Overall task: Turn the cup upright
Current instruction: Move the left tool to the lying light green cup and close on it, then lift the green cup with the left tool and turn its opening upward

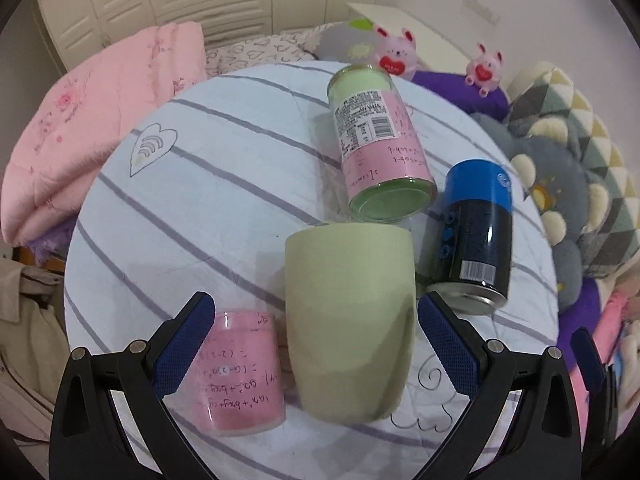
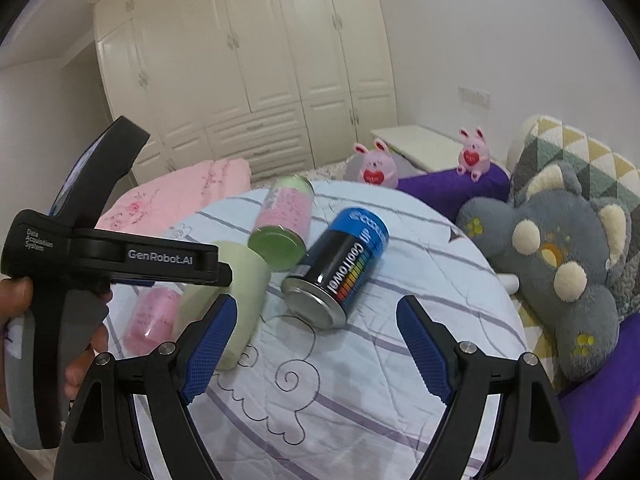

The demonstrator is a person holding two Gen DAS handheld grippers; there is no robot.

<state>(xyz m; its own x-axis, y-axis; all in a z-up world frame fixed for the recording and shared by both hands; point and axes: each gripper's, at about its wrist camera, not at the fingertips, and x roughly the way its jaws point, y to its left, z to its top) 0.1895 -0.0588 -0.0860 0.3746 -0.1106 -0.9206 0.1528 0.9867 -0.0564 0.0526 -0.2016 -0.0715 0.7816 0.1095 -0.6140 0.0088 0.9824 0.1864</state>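
A pale green cup (image 1: 349, 320) lies on its side on the round table (image 1: 224, 184), its rounded bottom toward me and its mouth facing away. My left gripper (image 1: 316, 340) is open, its blue pads on either side of the cup without touching it. In the right wrist view the cup (image 2: 240, 280) lies at the left, partly behind the left gripper's black body (image 2: 120, 256). My right gripper (image 2: 316, 344) is open and empty, held above the table's cloth to the right of the cup.
A pink-labelled jar (image 1: 244, 376) stands by the left finger. A pink and green jar (image 1: 378, 140) and a blue and black can (image 1: 476, 236) lie beyond the cup. Pink quilt (image 1: 92, 120) to the left, grey plush pillow (image 2: 560, 256) to the right.
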